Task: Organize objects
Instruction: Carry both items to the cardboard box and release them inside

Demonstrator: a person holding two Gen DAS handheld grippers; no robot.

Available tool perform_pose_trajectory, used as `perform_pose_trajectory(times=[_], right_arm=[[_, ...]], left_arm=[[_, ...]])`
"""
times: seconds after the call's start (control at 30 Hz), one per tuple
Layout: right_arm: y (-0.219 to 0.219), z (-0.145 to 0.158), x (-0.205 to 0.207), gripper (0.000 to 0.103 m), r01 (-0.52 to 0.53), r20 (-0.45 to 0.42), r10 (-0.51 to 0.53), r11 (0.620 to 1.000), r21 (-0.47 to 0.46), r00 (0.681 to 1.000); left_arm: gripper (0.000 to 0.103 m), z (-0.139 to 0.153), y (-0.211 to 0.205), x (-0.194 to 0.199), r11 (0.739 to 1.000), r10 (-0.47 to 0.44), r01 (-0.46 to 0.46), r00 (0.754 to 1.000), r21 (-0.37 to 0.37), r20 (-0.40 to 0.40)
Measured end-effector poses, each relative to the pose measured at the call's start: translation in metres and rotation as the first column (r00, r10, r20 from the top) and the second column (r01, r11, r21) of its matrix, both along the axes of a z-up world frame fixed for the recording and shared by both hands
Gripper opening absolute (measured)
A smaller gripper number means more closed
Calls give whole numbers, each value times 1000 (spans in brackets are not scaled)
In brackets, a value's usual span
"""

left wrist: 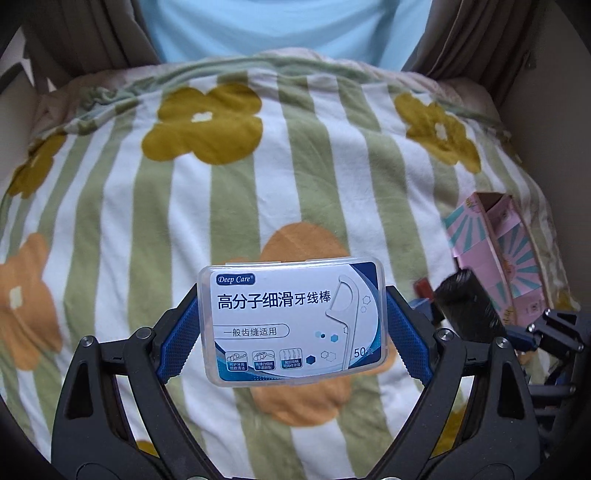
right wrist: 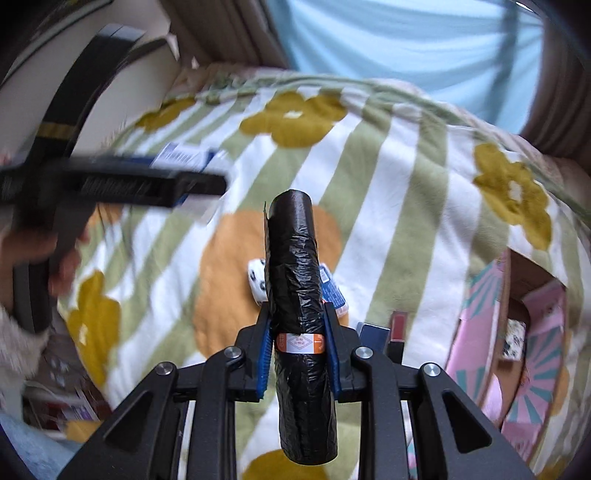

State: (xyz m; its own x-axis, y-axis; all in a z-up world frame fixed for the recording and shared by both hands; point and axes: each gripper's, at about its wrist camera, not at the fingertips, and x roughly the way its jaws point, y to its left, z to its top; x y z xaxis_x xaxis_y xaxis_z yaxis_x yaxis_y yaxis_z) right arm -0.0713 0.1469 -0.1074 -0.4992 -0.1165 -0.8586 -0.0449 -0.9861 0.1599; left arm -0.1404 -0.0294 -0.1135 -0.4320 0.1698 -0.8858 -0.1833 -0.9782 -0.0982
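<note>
Left gripper (left wrist: 293,325): blue ribbed pads clamped on the short ends of a clear, flat plastic floss-pick case with a blue-and-white label (left wrist: 291,323), held off the bedding with the label facing the camera. Likely light and rigid; the smooth shell could slip or twist, so the grip across the short ends, at mid-height, looks the sound one.

Right gripper (right wrist: 298,350): fingers pinched on a tight black roll of plastic bin bags with an orange-and-white paper band (right wrist: 301,314), gripped at the band, roll pointing forward along the fingers. Probably light but soft; film layers may slide over each other (the banded section looks the firmest hold).

Just beyond the roll, lying on the blanket: a small white item with black spots (right wrist: 256,280), a small blue-and-white packet (right wrist: 334,293), and a red-brown stick-shaped item (right wrist: 399,326) — identities too small to tell.

Farther right: an open pink cardboard box with teal sunburst print (right wrist: 543,354), a likely destination, with a spotted white item already inside.

Underneath, a fleece blanket with green stripes and yellow and orange flowers (left wrist: 258,177). A pale blue curtain (left wrist: 280,26) hangs at the back.
</note>
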Motion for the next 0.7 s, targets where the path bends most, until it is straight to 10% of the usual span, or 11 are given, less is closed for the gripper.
perform_pose_trajectory(times=[0.27, 0.7], right_arm=[[-1, 69, 27, 23, 148, -45, -149, 988, -34, 988], [5, 94, 50, 23, 234, -106, -240, 970, -68, 965]], left_arm=[[91, 61, -3, 64, 998, 57, -57, 997, 15, -43], [91, 88, 13, 101, 999, 23, -21, 995, 24, -97]])
